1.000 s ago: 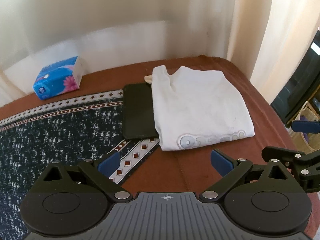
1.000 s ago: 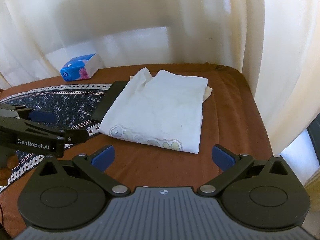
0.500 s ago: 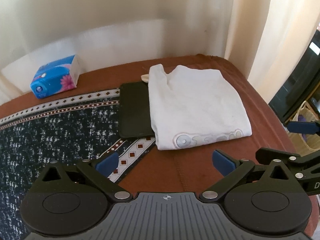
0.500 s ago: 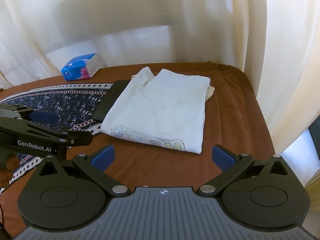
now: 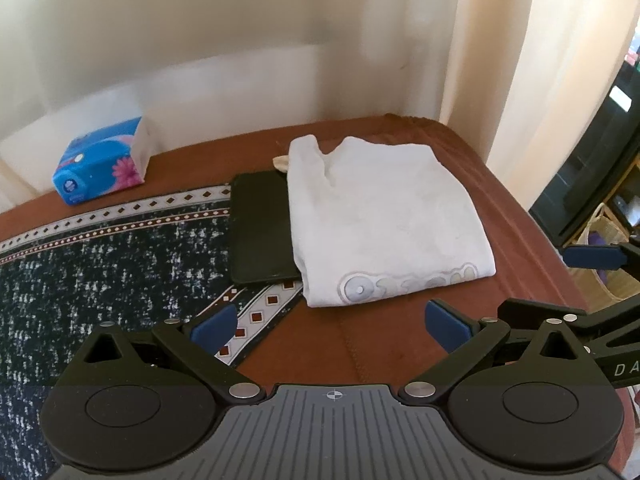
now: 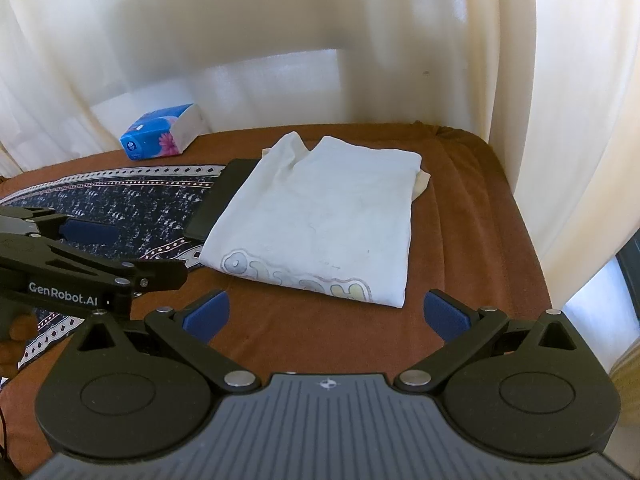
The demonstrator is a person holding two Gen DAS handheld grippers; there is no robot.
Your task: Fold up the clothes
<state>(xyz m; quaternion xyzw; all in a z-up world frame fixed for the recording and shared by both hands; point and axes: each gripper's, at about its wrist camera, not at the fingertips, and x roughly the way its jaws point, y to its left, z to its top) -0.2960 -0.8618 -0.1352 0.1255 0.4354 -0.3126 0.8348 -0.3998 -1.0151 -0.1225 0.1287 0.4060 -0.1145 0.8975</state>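
A white shirt [image 5: 384, 220] lies folded in a flat rectangle on the brown table cover, printed hem toward me; it also shows in the right wrist view [image 6: 324, 220]. My left gripper [image 5: 330, 326] is open and empty, just short of the shirt's near edge. My right gripper [image 6: 326, 316] is open and empty, also just short of that edge. Each gripper shows at the side of the other's view. A cream cloth edge [image 6: 423, 184] sticks out under the shirt's far right corner.
A black flat slab [image 5: 260, 228] lies partly under the shirt's left side. A blue tissue pack [image 5: 102, 160] sits at the back left. A dark patterned cloth [image 5: 100, 264] covers the left. Cream curtains [image 6: 560, 120] hang behind and right. The table edge [image 5: 532, 232] drops off at right.
Both grippers have stayed open and drifted slightly; the shirt looks a little lower and closer in both views. The shirt itself has not moved.
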